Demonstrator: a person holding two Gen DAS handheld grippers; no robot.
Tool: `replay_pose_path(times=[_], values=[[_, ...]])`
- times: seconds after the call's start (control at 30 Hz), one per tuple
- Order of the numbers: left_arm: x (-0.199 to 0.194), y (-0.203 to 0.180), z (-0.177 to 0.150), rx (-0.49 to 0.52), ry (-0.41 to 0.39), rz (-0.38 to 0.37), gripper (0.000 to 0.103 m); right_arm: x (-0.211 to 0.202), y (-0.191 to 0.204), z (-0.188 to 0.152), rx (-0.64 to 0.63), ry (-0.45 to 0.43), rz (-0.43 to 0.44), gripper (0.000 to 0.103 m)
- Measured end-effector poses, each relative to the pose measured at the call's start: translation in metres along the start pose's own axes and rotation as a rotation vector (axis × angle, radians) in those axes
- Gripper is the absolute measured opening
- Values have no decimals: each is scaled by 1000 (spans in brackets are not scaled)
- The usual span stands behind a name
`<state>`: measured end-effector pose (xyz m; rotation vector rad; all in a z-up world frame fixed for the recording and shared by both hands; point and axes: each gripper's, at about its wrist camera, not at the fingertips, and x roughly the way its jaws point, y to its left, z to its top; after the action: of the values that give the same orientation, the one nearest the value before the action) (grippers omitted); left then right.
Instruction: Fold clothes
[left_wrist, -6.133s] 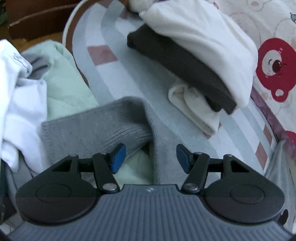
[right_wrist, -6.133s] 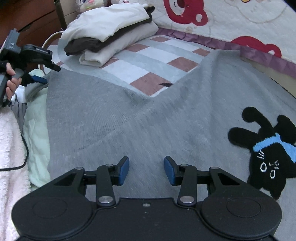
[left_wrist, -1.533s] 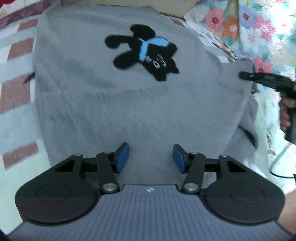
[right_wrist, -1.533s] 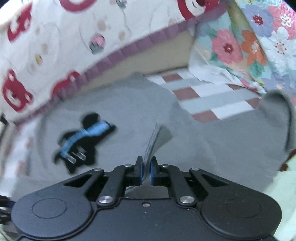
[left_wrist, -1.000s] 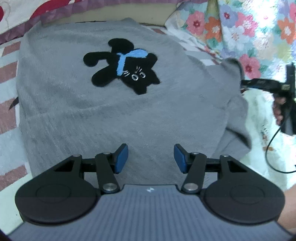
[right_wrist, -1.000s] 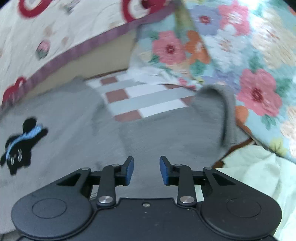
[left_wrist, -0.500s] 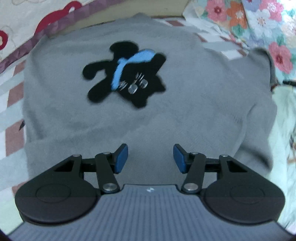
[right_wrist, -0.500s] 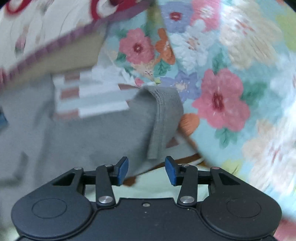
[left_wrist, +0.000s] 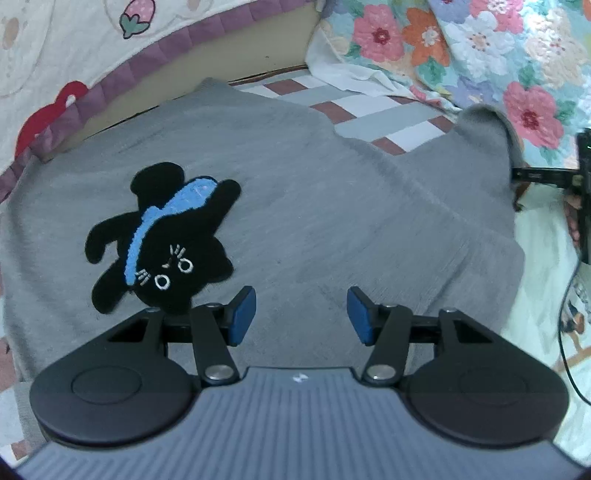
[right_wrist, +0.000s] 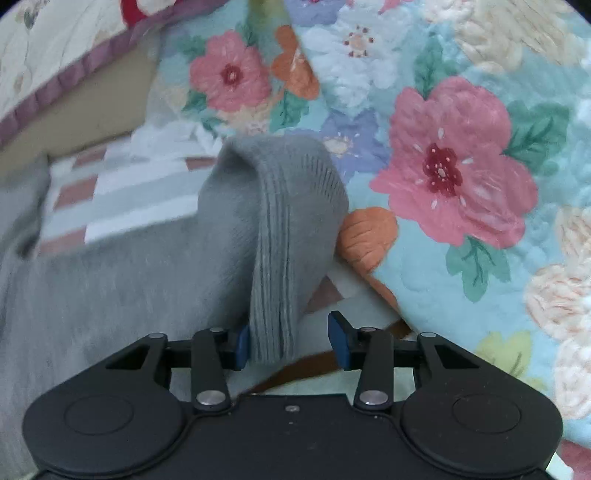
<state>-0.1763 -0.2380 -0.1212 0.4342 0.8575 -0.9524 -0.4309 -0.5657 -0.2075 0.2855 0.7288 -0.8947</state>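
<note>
A grey knit sweater (left_wrist: 332, 206) lies spread on the bed, with a black cat patch (left_wrist: 162, 240) wearing a blue scarf on its front. My left gripper (left_wrist: 301, 314) is open and hovers just above the sweater's near part. The sweater's right sleeve ends in a ribbed cuff (right_wrist: 284, 236) that stands folded up against the floral quilt. My right gripper (right_wrist: 288, 339) is open, with the cuff hanging down between its fingers, close to the left pad. In the left wrist view the right gripper (left_wrist: 546, 173) shows at the far right, at the sleeve end (left_wrist: 487, 140).
A floral quilt (right_wrist: 461, 166) rises on the right. A cream blanket with red bears and a purple border (left_wrist: 92, 48) lies at the back. The striped sheet (left_wrist: 369, 118) shows beyond the sweater. A black cable (left_wrist: 565, 314) hangs at the right.
My right gripper let go of the sweater edge, swung right and closed in on the sleeve cuff, which now sits between its open fingers. My left gripper moved forward over the sweater.
</note>
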Motion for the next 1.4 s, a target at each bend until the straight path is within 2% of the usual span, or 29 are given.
replay_pose_path(times=[0.03, 0.1, 0.13, 0.23, 0.3, 0.43, 0.53, 0.63, 0.67, 0.8, 0.87, 0.97, 1.03, 1.1, 1.13, 1.17, 1.2, 1.27, 1.3, 1.33, 1.37, 1.4], values=[[-1, 0, 3, 0, -14, 2, 54, -2, 1, 0, -29, -19, 10, 47], [-3, 0, 10, -13, -40, -9, 54, -9, 7, 1, -109, -48, 44, 14], [-3, 0, 14, -26, -48, -24, 54, -13, 7, 3, -106, -49, 67, 13], [-6, -8, 18, -30, -83, -65, 54, -26, 8, 13, -65, -65, 155, 12], [-9, -17, 16, -7, -112, -96, 53, -41, 12, 20, -14, -67, 252, 12], [-17, -36, 12, 37, -169, -156, 53, -77, 33, 36, 88, -62, 556, 12], [-22, -50, 10, 81, -199, -185, 54, -101, 65, 54, 111, -50, 745, 12], [-17, -61, 9, 174, -169, -107, 54, -112, 103, 69, 95, -11, 808, 12], [-18, -60, 8, 181, -170, -102, 54, -115, 115, 73, 91, 2, 830, 12], [-30, -44, 7, 97, -212, -138, 55, -118, 156, 79, 83, 46, 929, 12], [-38, -39, 5, 116, -255, -107, 55, -115, 168, 80, 115, 94, 1004, 12], [-48, -33, 4, 146, -291, -91, 60, -119, 180, 74, 111, 141, 1065, 12], [-50, -24, 5, 105, -287, -114, 60, -120, 182, 71, 118, 164, 1098, 12], [-48, -11, 6, 0, -270, -187, 56, -122, 182, 67, 138, 191, 1138, 12], [-47, -4, 6, -56, -264, -229, 48, -122, 182, 65, 148, 205, 1158, 12], [-45, 1, 6, -96, -261, -263, 17, -123, 183, 64, 152, 217, 1177, 12], [-45, 3, 6, -114, -262, -279, 6, -123, 184, 62, 137, 225, 1190, 13], [-46, 4, 4, -126, -270, -277, 6, -125, 185, 58, 89, 234, 1192, 14], [-48, 4, 3, -118, -279, -258, 6, -123, 181, 56, 83, 224, 1179, 19], [-52, 3, 1, -100, -295, -195, 6, -123, 174, 53, 90, 210, 1162, 25], [-58, 1, -1, -75, -314, -102, 6, -122, 166, 50, 87, 190, 1137, 37], [-64, -1, -4, -38, -345, 3, 6, -124, 157, 46, 53, 149, 1081, 45]])
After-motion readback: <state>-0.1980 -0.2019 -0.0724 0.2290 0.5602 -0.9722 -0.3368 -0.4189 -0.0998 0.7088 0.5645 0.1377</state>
